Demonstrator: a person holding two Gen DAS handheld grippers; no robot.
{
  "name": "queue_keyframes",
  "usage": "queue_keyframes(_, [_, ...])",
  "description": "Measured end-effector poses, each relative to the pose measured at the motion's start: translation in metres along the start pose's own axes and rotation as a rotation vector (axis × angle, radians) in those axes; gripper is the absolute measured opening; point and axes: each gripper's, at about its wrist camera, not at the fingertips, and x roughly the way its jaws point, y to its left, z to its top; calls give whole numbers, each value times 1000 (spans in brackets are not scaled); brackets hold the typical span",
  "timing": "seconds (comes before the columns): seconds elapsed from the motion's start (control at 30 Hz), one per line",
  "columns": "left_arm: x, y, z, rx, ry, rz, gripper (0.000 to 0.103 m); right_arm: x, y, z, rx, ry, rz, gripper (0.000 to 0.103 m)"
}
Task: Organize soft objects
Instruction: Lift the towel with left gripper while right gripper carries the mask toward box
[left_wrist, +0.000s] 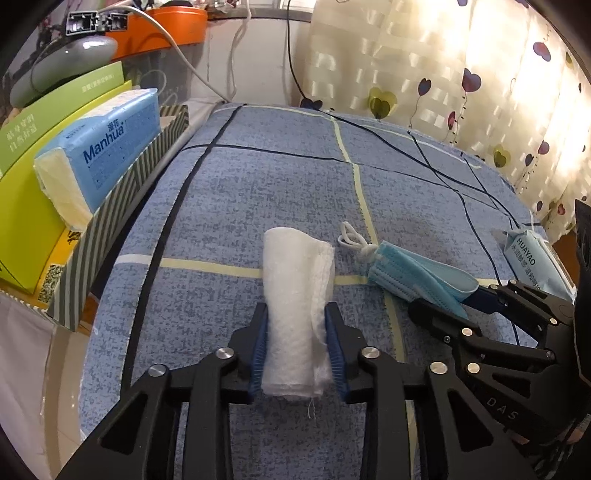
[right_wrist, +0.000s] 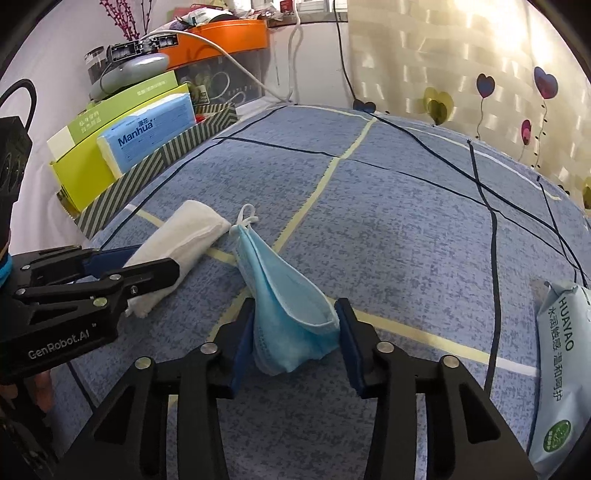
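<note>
A rolled white cloth (left_wrist: 295, 310) lies on the blue checked bedspread (left_wrist: 280, 184). My left gripper (left_wrist: 297, 314) has its blue pads pressed on both sides of the roll; it also shows in the right wrist view (right_wrist: 147, 264). A folded blue face mask (right_wrist: 288, 310) lies just right of the cloth (right_wrist: 184, 236). My right gripper (right_wrist: 295, 314) is around the mask's near end, both pads touching it. In the left wrist view the mask (left_wrist: 413, 273) sits between the right gripper's fingers (left_wrist: 439, 317).
A striped box (left_wrist: 122, 221) at the left edge holds a blue Manhua tissue pack (left_wrist: 107, 155) and green cartons (left_wrist: 33, 184). A HUAYAO wet-wipes pack (right_wrist: 557, 369) lies at the right. A heart-print curtain (left_wrist: 480, 74) hangs behind. An orange tub (right_wrist: 221, 40) stands far left.
</note>
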Motion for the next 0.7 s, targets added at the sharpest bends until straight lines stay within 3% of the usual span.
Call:
queue_keyframes(0.23, [-7, -5, -2, 5, -16, 8, 19, -9, -2, -2, 18, -13, -20, 32])
queue_keyframes(0.7, [-45, -32, -9, 44, -73, -8, 19, -46, -10, -8, 57, -66, -38, 31])
